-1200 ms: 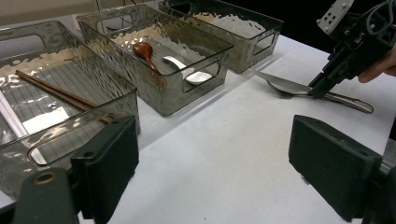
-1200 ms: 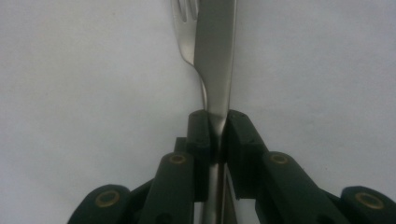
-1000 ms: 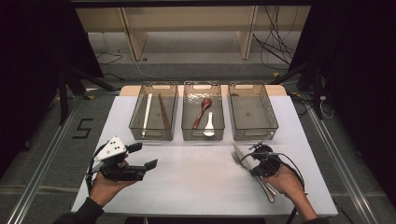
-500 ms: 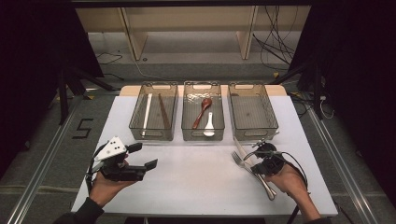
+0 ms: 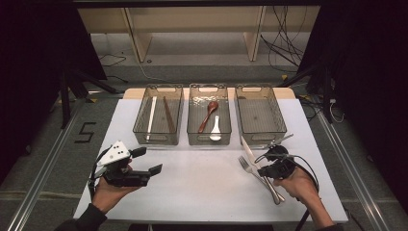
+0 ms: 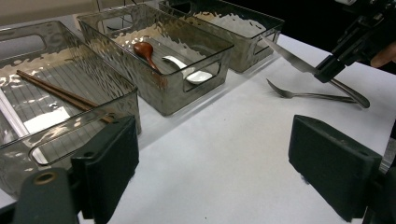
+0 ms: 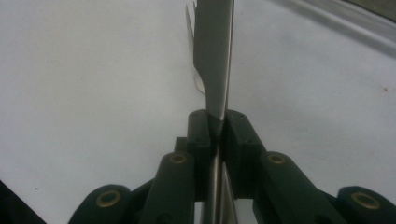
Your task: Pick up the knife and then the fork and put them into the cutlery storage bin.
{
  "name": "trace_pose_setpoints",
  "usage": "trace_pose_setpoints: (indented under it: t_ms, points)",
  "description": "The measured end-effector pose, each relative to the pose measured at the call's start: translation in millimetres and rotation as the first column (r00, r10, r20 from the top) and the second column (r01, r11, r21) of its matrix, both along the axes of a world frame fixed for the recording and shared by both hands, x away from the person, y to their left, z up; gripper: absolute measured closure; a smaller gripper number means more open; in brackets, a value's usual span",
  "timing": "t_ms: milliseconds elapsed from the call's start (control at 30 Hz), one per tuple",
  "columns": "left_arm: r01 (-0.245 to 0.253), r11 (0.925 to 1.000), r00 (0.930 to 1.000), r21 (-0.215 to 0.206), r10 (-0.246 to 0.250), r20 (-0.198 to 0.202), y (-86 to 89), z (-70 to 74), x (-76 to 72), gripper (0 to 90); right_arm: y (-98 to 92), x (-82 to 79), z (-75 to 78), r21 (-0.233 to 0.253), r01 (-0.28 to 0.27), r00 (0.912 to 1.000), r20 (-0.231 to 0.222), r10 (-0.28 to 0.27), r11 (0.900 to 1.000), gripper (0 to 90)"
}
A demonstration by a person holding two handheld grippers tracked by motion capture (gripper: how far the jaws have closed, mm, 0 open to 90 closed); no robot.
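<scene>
The knife (image 5: 250,150) is now between the jaws of the right gripper (image 5: 272,162). In the right gripper view the two black jaws are pressed together on the thin metal, and the blade (image 7: 215,51) stands up from them, edge-on to the camera. A second ago the right gripper was lower on the desk, over the handles of the knife and the fork; now it has moved a little forward and up, and the knife goes with it. In the left gripper view the blade tip points toward the empty right bin (image 6: 243,32) and the knife looks raised at that end, while its handle end is still low, near the desk. I judge that the grasp is made and the lift is just beginning.

The fork (image 5: 257,175) lies on the white desk (image 5: 202,192) just beside the knife, and I cannot tell if they touch at the handles. It seems not to have moved.

The left gripper (image 5: 144,161) stays at the left front of the desk, its jaws wide apart and holding nothing, same as before.

Behind, the left bin (image 5: 159,115) has chopsticks and the middle bin (image 5: 208,115) has two spoons. So the knife probably belongs in the empty right bin, which is near.
</scene>
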State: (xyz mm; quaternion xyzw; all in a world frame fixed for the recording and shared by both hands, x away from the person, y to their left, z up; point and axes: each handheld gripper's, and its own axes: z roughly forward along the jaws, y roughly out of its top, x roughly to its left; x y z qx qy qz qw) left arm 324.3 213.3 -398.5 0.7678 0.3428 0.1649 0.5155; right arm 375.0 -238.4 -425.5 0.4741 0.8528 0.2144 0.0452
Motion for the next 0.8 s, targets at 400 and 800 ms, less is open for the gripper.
trace_pose_setpoints:
  t_ms: [400, 800]
  points:
    - [-0.005, 1.0, 1.0, -0.006, 0.005, 0.004, 0.1, 0.3, -0.3, 15.6, -6.2, 1.8, 23.2, 0.069, 0.011, 0.9971, 0.074, -0.016, 0.998, 81.6]
    - [-0.011, 0.9999, 0.9999, -0.011, 0.011, 0.008, 0.1, -0.3, -0.3, 15.6, -12.0, 14.5, 41.3, 0.112, 0.023, 0.9882, 0.148, -0.04, 0.993, 81.6]
